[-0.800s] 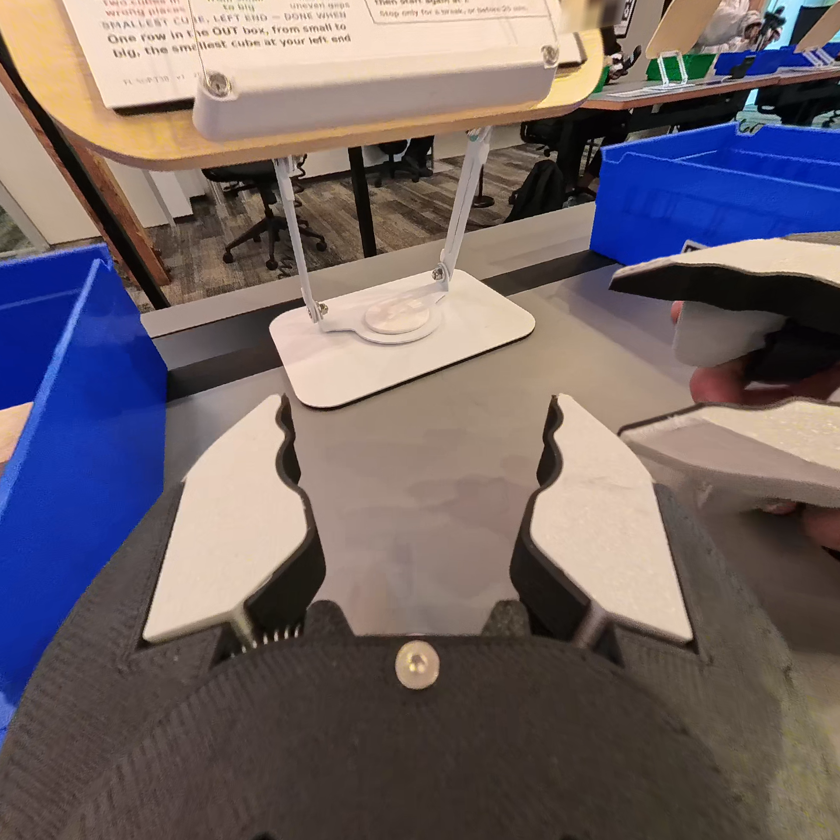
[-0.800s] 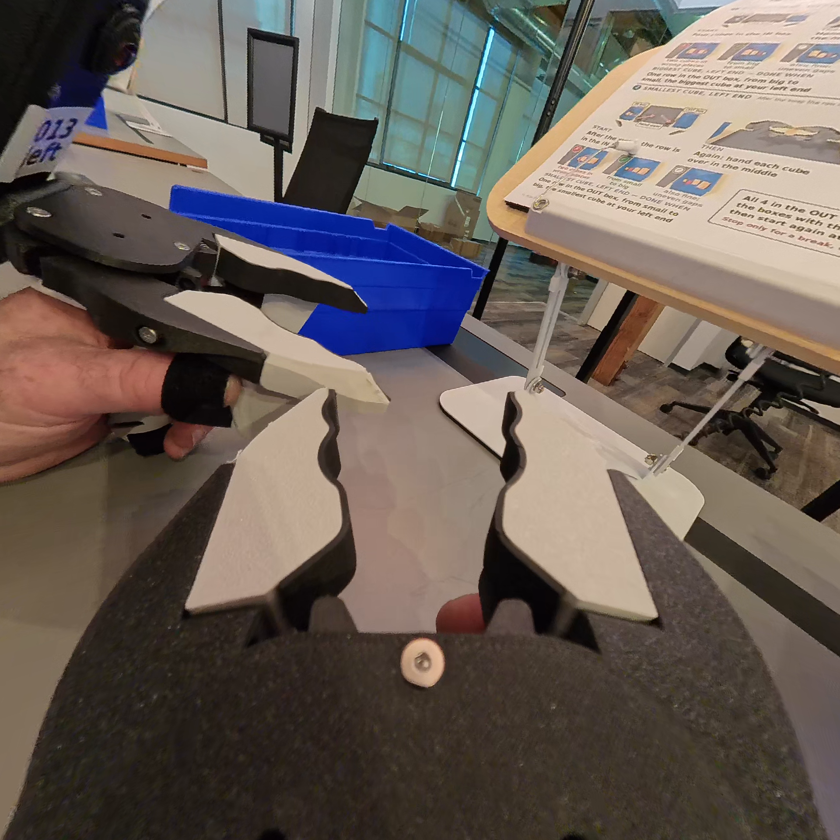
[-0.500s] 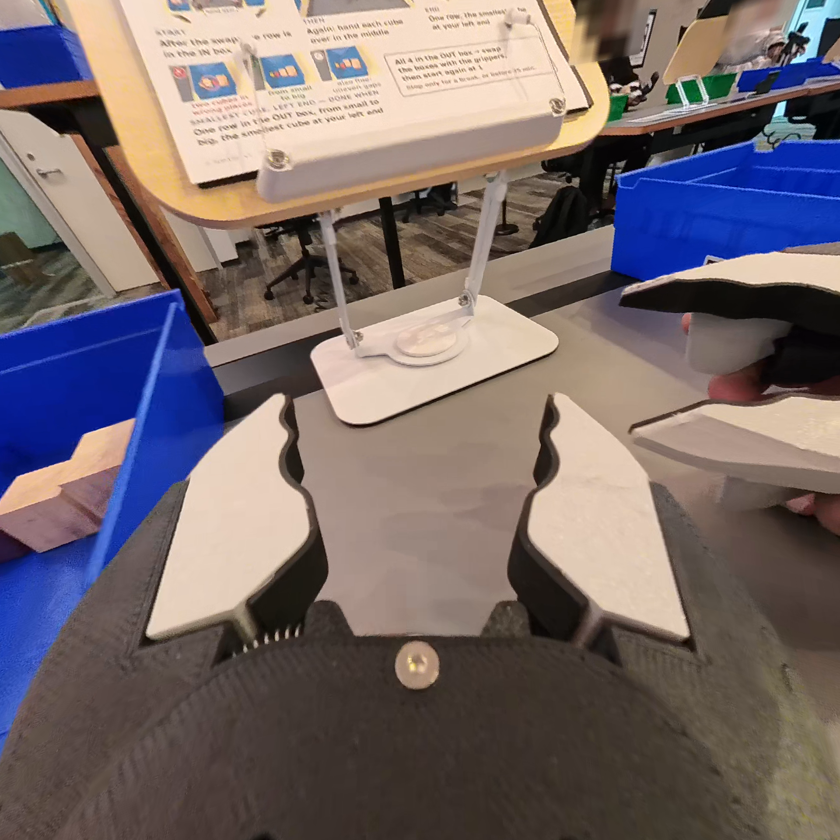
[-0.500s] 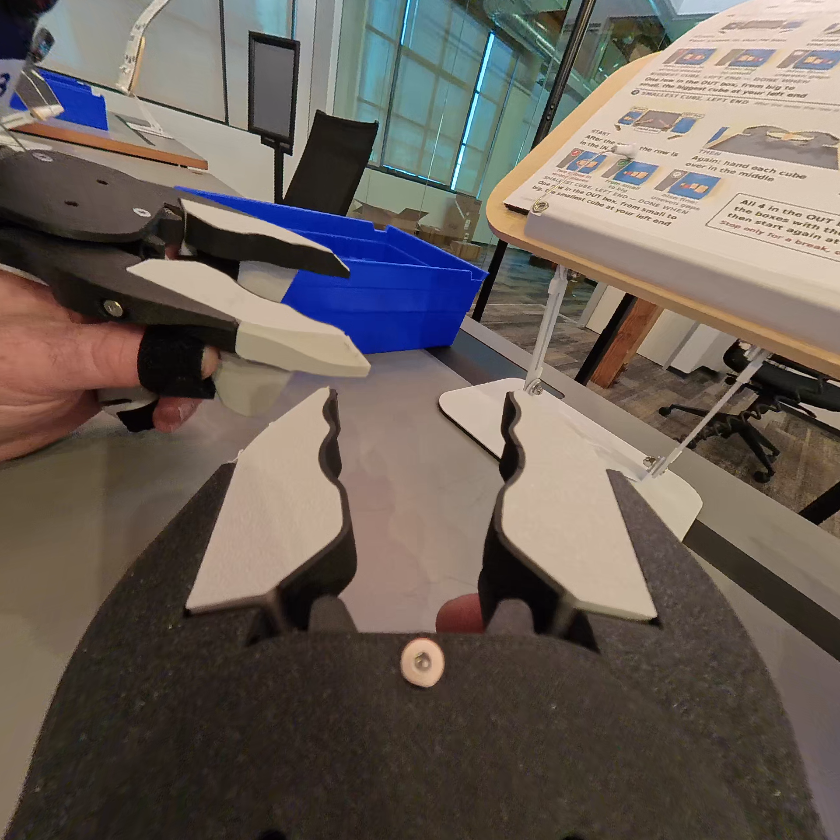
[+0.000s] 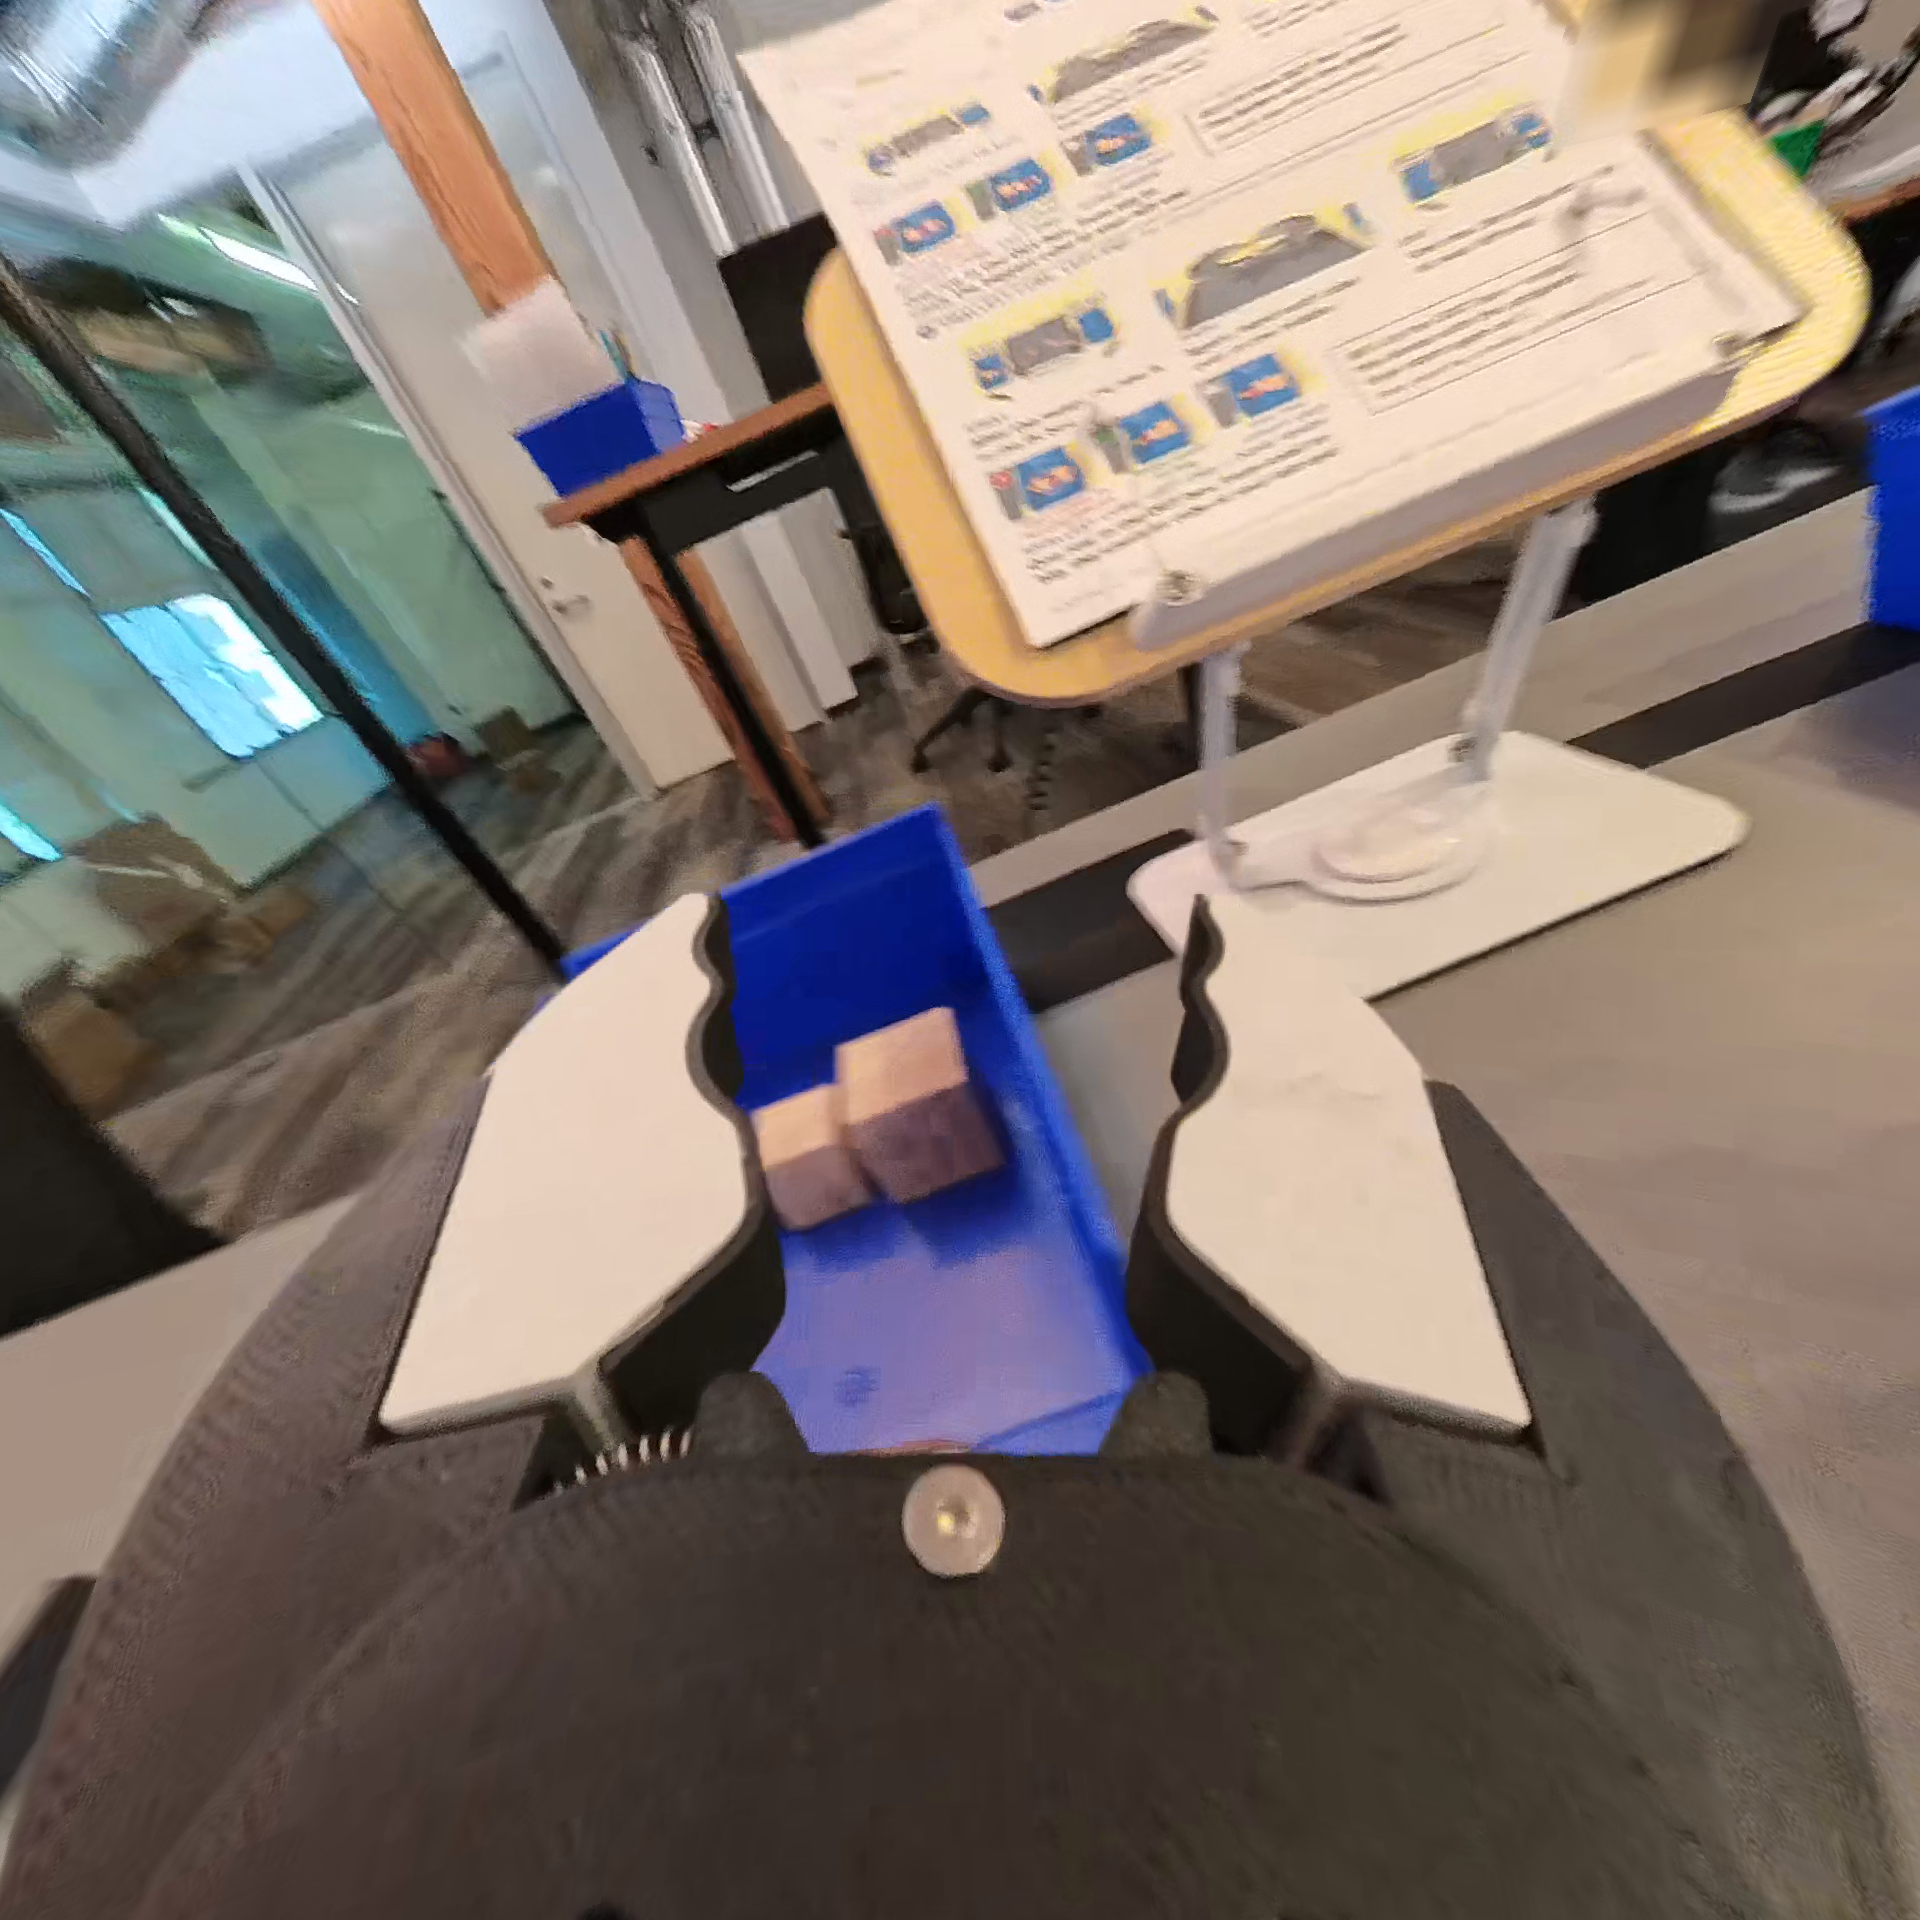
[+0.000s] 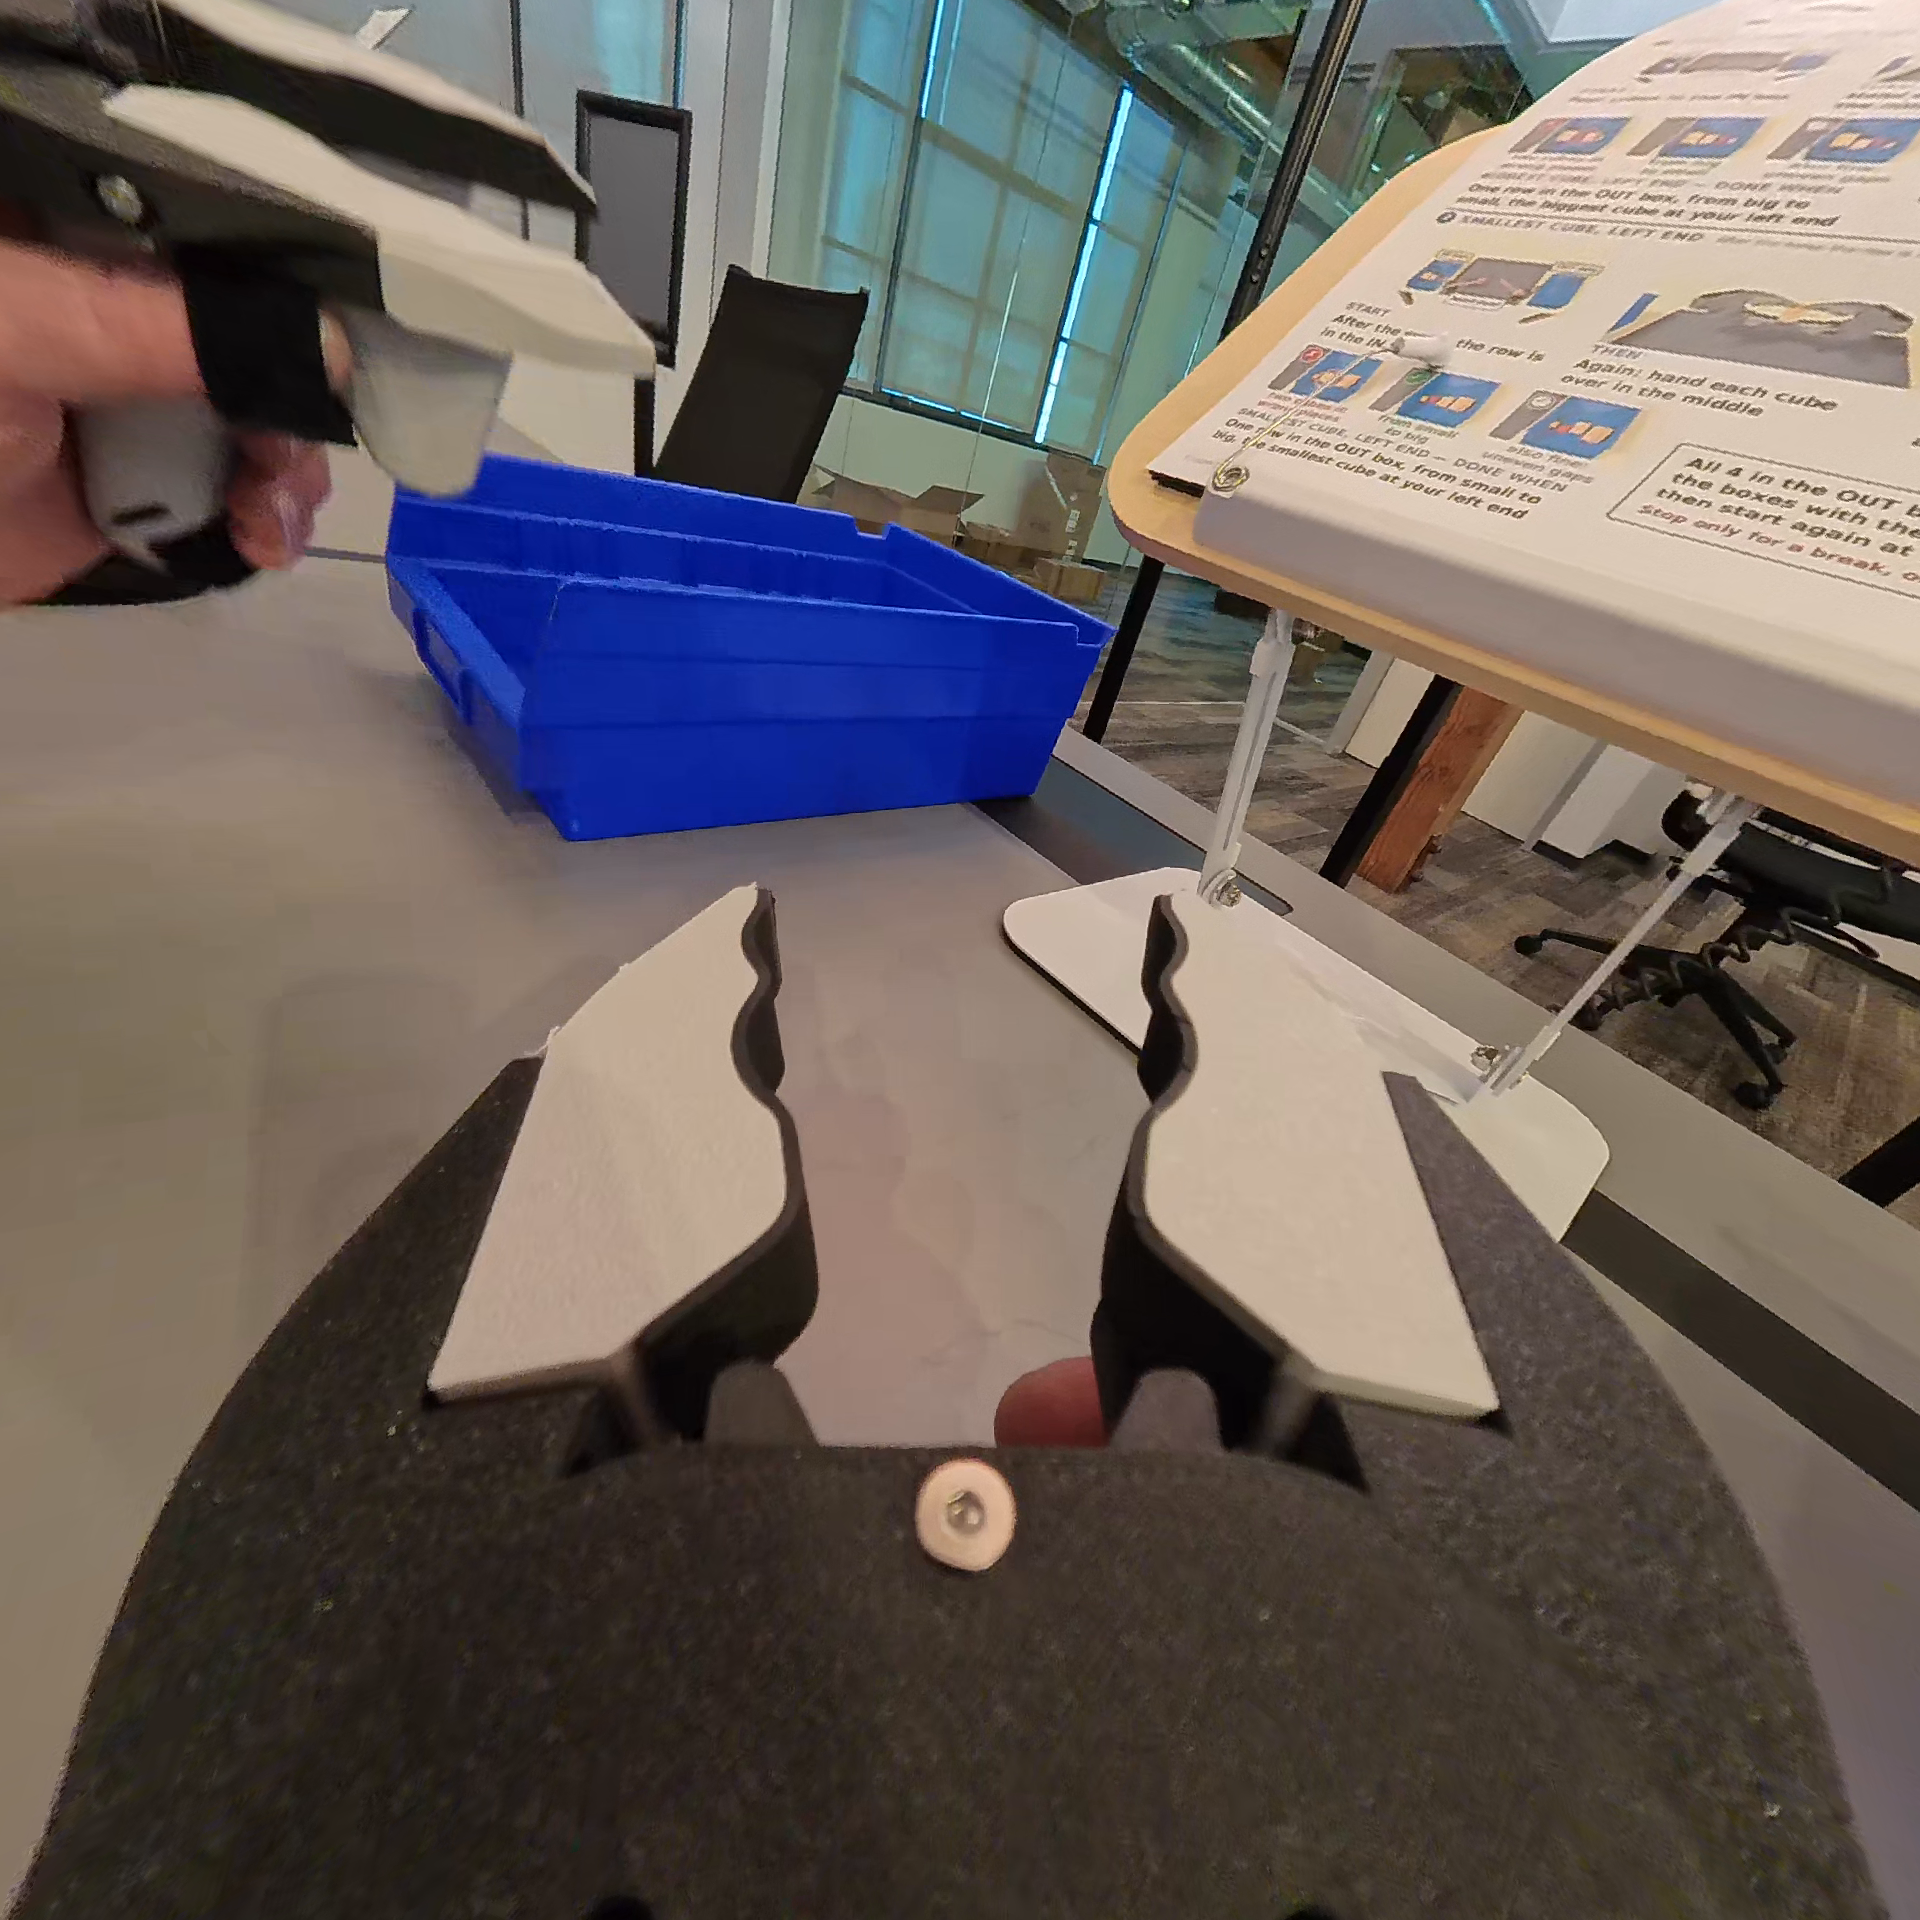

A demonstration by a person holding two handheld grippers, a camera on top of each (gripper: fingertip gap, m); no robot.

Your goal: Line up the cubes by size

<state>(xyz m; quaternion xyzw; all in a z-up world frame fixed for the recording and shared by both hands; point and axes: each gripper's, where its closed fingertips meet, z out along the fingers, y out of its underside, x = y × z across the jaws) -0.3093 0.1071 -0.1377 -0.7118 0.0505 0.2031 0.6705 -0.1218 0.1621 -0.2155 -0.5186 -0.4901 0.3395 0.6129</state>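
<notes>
Cubes of pale wood sitting side by side in the blue bin — framed between the wide-spread, empty fingers of the left gripper. Likely light, rigid, not fragile; best pinching two flat opposite faces squarely. Hovering spread and empty too over the grey table — the right gripper.

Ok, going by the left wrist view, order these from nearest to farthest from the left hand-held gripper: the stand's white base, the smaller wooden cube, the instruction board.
1. Smaller wooden cube: in the blue bin, seen between the open fingers of the left hand-held gripper, on their left side.
2. Stand's white base: on the grey table, ahead and right.
3. Instruction board: raised on the stand, highest and farthest.
</notes>
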